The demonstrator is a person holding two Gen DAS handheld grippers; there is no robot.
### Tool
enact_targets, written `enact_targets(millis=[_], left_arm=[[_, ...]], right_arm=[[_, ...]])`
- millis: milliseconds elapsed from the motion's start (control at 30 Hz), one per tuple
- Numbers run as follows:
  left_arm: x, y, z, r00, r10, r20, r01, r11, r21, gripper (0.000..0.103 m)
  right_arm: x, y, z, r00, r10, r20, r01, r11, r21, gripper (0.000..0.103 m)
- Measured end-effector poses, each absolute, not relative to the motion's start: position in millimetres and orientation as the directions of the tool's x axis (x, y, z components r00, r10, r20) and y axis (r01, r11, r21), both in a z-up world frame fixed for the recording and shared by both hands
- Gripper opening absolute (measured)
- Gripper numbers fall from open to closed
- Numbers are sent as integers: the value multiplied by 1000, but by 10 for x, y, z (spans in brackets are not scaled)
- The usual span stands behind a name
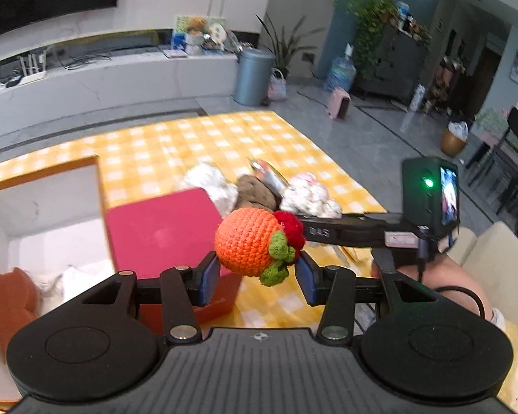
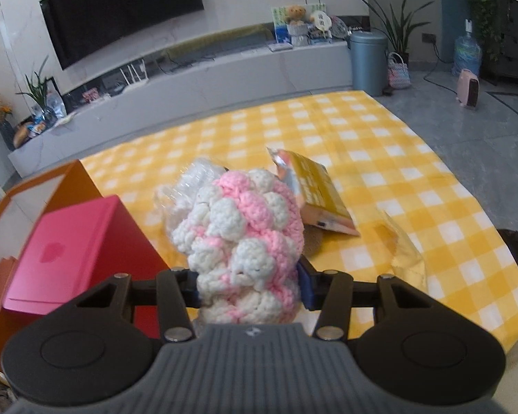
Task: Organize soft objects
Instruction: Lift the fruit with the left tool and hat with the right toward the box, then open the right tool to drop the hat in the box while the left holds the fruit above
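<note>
Since both toys squash easily: left gripper (image 1: 259,270) pinches crocheted orange (image 1: 247,236) mid-body (light); right gripper (image 2: 248,284) squeezes pink-white crochet bundle (image 2: 245,238).

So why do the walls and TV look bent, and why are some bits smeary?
Left wrist view: the fisheye lens bows the TV shelf; the orange crochet fruit in the left gripper is sharp, while the white box and the toys behind look smeared.
Right wrist view: the TV curves, and the pink-and-white crochet toy in the right gripper looks slightly soft.
</note>
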State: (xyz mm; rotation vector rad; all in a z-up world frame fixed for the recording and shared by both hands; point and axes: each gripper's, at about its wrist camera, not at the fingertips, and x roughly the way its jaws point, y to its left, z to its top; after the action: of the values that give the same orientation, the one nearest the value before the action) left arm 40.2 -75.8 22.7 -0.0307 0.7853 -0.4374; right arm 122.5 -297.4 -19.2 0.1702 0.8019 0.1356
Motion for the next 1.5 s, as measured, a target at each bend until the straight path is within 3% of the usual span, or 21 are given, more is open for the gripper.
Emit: enact_targets(millis=[167, 567, 867, 1133, 1333, 1500], left_arm=[[336, -572, 376, 700, -334, -631, 329, 935, -129, 54], [247, 80, 514, 793, -287, -537, 223, 958, -182, 54], [191, 706, 343, 838, -157, -523, 39, 973, -229, 54], [326, 1159, 53, 802, -187, -567, -13, 944, -331, 54], [344, 1286, -84, 784, -177, -595, -35, 944, -327, 54], [339, 1360, -184, 771, -117, -626, -81, 957, -278, 54]], right_arm=[[1146, -2929, -13, 723, 214, -656, -85, 971, 224, 50], [879, -2646, 433, 794, 243, -558, -159, 968, 194, 50], [668, -2016, 751, 771, 391, -502, -361, 919, 162, 50], [682, -981, 688, 654, 505, -564, -591, 806, 36, 50], [1021, -309, 394, 572, 427, -701, -693, 708, -135, 50], [1373, 14, 68, 500, 332, -800, -718, 675, -169, 50]])
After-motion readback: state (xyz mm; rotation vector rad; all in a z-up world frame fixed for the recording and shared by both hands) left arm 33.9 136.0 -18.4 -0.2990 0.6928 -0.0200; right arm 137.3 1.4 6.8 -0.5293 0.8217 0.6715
